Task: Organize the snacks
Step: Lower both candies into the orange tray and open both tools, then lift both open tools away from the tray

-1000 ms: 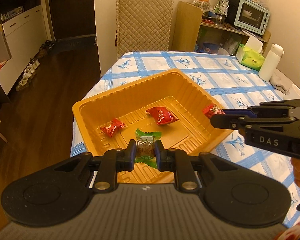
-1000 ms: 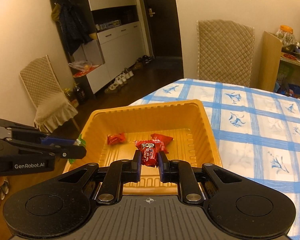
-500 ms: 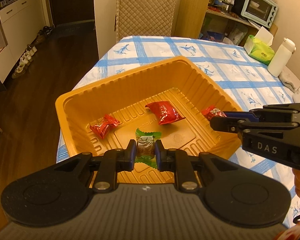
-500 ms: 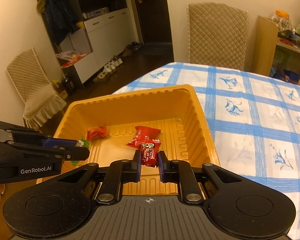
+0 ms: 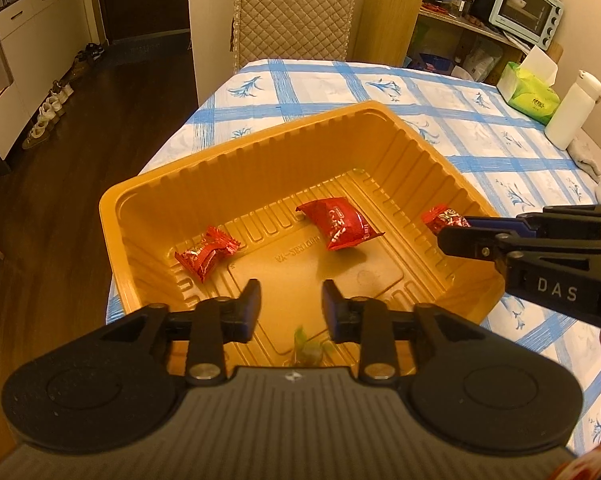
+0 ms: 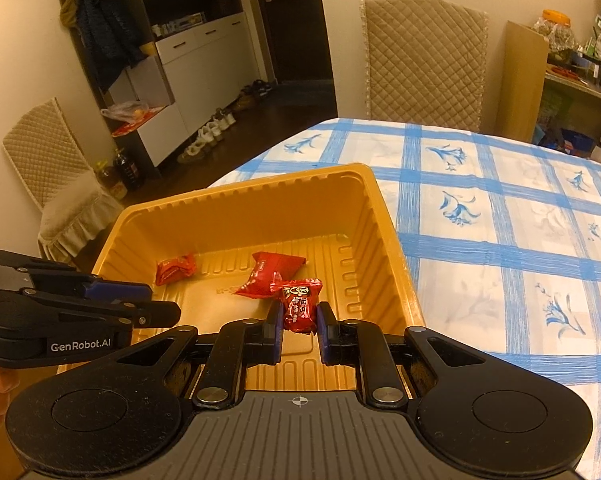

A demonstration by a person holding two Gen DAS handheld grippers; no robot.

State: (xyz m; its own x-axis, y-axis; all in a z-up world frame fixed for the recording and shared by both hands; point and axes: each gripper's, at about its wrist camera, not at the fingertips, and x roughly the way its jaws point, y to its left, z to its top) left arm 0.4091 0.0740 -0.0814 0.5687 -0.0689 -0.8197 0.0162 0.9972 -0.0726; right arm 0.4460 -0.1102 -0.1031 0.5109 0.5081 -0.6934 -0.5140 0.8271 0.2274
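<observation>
An orange plastic tray (image 5: 236, 160) (image 6: 236, 216) sits at the near corner of the table. My left gripper (image 5: 291, 304) hangs over the tray's near side with its jaws opening and nothing between the pads. The green-wrapped candy (image 5: 310, 347) lies just below them, half hidden by the gripper body. A small red candy (image 5: 206, 254) (image 6: 175, 268) and a larger red packet (image 5: 340, 224) (image 6: 266, 272) lie on the tray floor. My right gripper (image 6: 298, 322) is shut on a red candy (image 6: 299, 304) (image 5: 444, 218) above the tray's right side.
The table carries a blue-checked cloth (image 6: 500, 216). A white bottle (image 5: 572, 112) and a green tissue pack (image 5: 534, 94) stand at its far right. A quilted chair (image 5: 292, 8) stands behind the table, another chair (image 6: 52, 176) at the left over dark floor.
My left gripper has opened and the green candy has dropped out of its pads toward the tray floor. Both grippers sank a little closer over the tray. The right grip is unchanged.
</observation>
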